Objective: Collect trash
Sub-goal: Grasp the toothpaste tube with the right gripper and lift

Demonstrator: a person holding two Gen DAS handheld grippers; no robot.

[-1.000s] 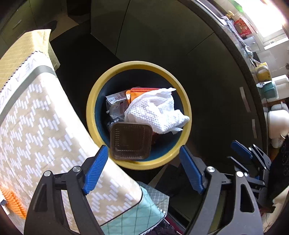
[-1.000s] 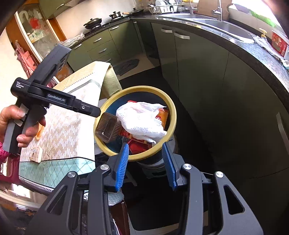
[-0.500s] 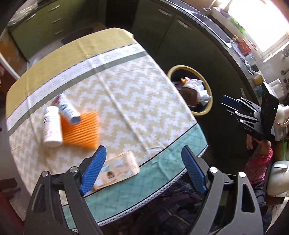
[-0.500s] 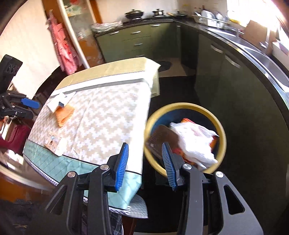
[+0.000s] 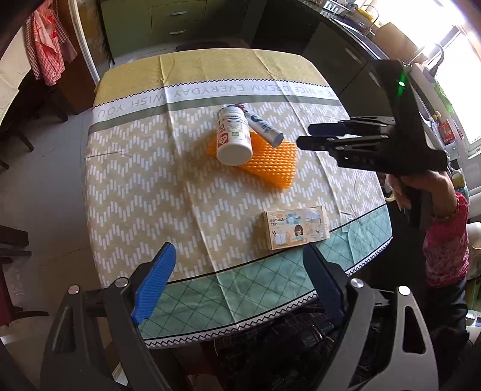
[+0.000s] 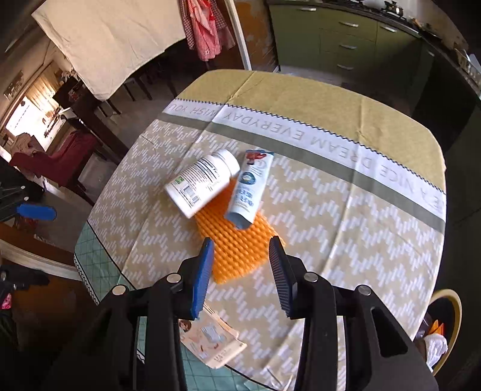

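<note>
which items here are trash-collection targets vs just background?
Job items:
- white bottle, lying on its side
- squeezed tube
- orange mesh sleeve under both
- tape box
- yellow-rimmed bin beside the table
- left gripper, right gripper, both empty

Background:
- tablecloth
- green cabinets
- hanging checked cloth

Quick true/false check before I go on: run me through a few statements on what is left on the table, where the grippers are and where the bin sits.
1. The white bottle lies on its side, partly on the orange mat. True.
2. The tube stands upright. False: it lies flat, its end over the mat.
3. The right gripper is shut on the mat. False: it is open, with the mat showing between its fingers.
4. The tape box lies apart from the mat, near the tablecloth's green border. True.
5. The left gripper holds the tape box. False: it is open and holds nothing.
6. The yellow-rimmed bin sits beside the table. True.
</note>
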